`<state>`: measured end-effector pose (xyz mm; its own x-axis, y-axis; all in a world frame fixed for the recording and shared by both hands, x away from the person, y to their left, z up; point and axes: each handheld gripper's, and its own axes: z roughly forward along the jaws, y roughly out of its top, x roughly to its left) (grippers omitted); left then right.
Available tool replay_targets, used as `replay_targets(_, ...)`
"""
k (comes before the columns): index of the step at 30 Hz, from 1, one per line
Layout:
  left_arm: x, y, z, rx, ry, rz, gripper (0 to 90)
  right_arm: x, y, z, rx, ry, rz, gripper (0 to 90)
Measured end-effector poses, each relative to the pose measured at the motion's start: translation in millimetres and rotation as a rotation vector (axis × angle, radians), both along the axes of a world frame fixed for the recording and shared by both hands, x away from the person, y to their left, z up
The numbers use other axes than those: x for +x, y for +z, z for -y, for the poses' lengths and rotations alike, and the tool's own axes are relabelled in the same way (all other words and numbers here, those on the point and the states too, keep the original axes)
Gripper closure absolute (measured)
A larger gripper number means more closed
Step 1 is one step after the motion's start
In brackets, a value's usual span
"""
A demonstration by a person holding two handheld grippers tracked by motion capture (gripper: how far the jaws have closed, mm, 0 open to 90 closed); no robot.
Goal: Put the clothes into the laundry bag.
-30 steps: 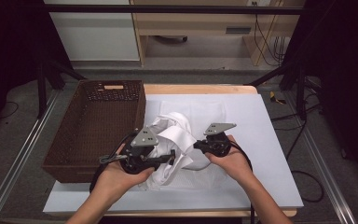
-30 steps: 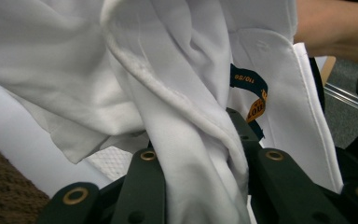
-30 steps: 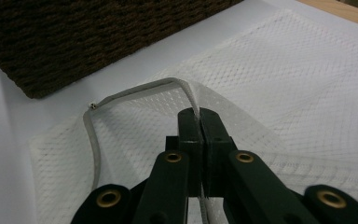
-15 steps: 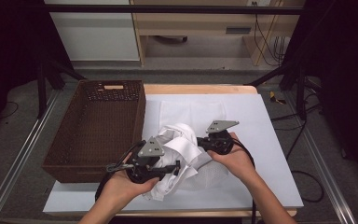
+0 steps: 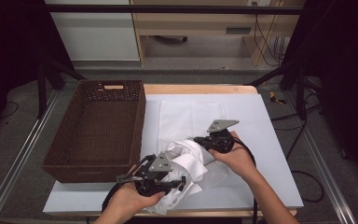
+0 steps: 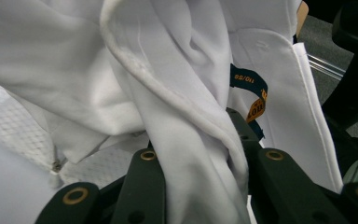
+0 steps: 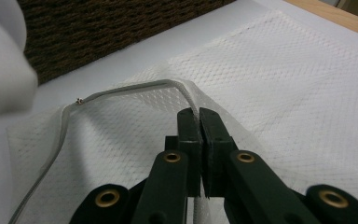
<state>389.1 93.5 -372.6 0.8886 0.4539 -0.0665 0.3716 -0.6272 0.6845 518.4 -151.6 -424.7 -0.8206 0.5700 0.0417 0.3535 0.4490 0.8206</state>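
White sheeting covers the surface (image 5: pixel 270 140) in the high view, with a brown wicker basket (image 5: pixel 98 130) at its left edge. Near the front edge lies a crumpled white shirt (image 5: pixel 186 161), partly on a mesh laundry bag (image 5: pixel 191 119). The left gripper (image 5: pixel 179 183) grips the shirt's near side; the right gripper (image 5: pixel 200 140) is at its far side.

Over to the left gripper view: the jaws are clenched on a thick fold of the shirt (image 6: pixel 186 140), and a blue and orange label (image 6: pixel 251 93) hangs behind.

Right gripper view now: the jaws are pressed together on the mesh bag's (image 7: pixel 284 93) zipper (image 7: pixel 121 91) edge, it seems, though the contact is partly hidden.
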Motion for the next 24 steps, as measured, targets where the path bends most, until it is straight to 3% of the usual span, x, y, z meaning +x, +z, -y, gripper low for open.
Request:
replay_targets(10,-1.8,-12.7,18.0,0.017,-0.067,-0.027,72.4,0.9,-1.3,-2.1,0.004,0.006,-0.009,88.1)
replay_targets(17,-4.7,-9.7,23.0,0.016,-0.097,-0.026,72.4,0.8,-0.7,-1.5,0.012,0.011,-0.006,88.1)
replay_targets(24,-2.0,-14.3,27.8,0.036,-0.1,-0.03,72.4,-1.0,1.5,-1.0,0.025,0.008,0.004,88.1)
